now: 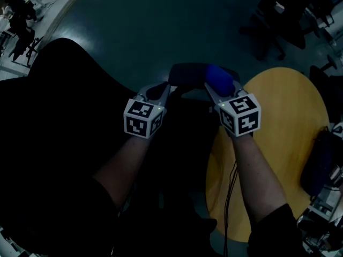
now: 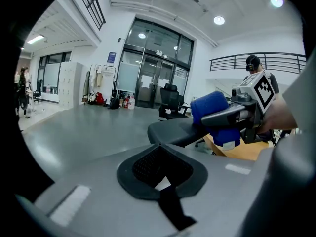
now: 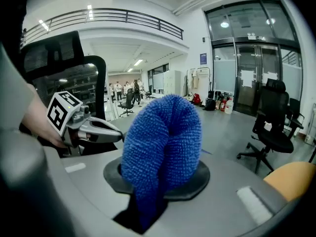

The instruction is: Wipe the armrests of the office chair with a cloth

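The black office chair point(image 1: 59, 143) fills the left of the head view. Its dark armrest pad point(image 1: 188, 73) lies just ahead of both grippers. My right gripper point(image 1: 214, 87) is shut on a blue fuzzy cloth point(image 1: 220, 78), which rests at the pad's right end. In the right gripper view the cloth point(image 3: 163, 142) bulges up out of the jaws and hides what lies behind it. My left gripper point(image 1: 161, 89) sits at the pad's left end, shut and holding nothing. From the left gripper view the armrest point(image 2: 173, 131) is just beyond the jaws, with the cloth point(image 2: 211, 107) on its far end.
A round yellow table point(image 1: 284, 138) stands close on the right, with a dark bag point(image 1: 320, 162) at its right edge. The chair's mesh back point(image 3: 59, 73) rises on the left of the right gripper view. Other office chairs point(image 3: 271, 125) stand on the grey floor point(image 1: 161, 25).
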The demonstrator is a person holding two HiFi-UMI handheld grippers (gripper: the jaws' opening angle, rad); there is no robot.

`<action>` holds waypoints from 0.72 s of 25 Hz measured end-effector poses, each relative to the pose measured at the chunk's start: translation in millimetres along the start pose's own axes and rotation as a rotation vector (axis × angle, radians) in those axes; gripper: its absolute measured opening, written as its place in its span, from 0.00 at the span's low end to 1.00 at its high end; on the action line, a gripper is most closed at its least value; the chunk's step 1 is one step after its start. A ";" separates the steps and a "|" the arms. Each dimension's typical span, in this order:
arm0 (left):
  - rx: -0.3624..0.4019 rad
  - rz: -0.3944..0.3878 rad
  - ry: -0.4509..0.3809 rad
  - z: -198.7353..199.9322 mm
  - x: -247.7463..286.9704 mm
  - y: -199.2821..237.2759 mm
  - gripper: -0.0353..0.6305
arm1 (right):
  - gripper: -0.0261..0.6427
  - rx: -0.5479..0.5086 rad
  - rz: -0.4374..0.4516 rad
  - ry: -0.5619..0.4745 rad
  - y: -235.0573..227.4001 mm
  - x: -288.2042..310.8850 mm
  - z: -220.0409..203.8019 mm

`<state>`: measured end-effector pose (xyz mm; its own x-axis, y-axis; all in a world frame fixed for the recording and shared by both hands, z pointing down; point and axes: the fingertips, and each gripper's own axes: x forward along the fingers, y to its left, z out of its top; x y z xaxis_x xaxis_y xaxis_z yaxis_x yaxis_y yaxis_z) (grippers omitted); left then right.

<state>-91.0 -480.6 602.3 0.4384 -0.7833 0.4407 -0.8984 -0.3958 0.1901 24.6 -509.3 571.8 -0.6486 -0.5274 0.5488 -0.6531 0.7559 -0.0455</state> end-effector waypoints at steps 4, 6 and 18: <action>0.001 -0.007 0.006 -0.8 0.0 -0.5 0.08 | 0.20 -0.022 0.050 0.010 33.2 22.1 9.9; 0.002 -0.012 0.004 -0.2 0.5 -0.6 0.08 | 0.20 -0.033 0.067 0.019 46.5 31.3 13.9; 0.009 0.007 0.021 5.1 -12.2 0.1 0.08 | 0.20 0.022 0.174 0.027 107.3 55.4 35.8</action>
<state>-96.3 -473.5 592.4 0.4317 -0.7758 0.4602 -0.9010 -0.3949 0.1797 -95.5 -471.3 567.5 -0.7424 -0.3784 0.5529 -0.5401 0.8263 -0.1599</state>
